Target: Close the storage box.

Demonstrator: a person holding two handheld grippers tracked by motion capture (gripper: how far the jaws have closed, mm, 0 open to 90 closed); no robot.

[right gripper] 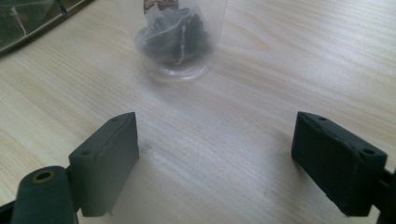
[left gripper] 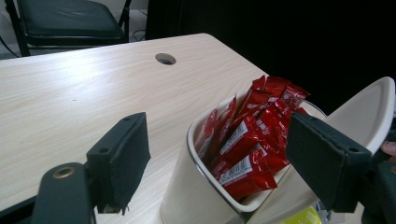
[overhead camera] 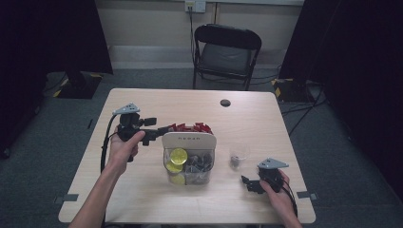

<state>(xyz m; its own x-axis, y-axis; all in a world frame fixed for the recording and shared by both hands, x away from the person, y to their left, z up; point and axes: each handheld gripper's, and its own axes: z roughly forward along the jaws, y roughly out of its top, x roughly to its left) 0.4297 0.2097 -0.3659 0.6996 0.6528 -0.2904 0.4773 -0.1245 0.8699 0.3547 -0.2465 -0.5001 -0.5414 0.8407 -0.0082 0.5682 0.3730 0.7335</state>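
A: Packets [left gripper: 252, 140], the red ones, stand in the organizer's [overhead camera: 189, 141] back compartment, mid-tabletop. Left gripper [overhead camera: 161, 130] hovers over them, jaws wide, nothing held.

B: Looks like the reach step, then. Next: dip down, straddle one packet, squeeze. Right gripper [overhead camera: 248, 183] idles wide open too, near the front-right corner by the cup [right gripper: 176, 39].

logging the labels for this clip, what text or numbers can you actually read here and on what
White organiser: a short row of dark letters on its front panel, too small to read.
Red sachets: white label panels with barcodes and fine print, too blurred to read.
Clear cup with the dark tea bag: no print that can be made out.
Nothing can be quoted legibly.
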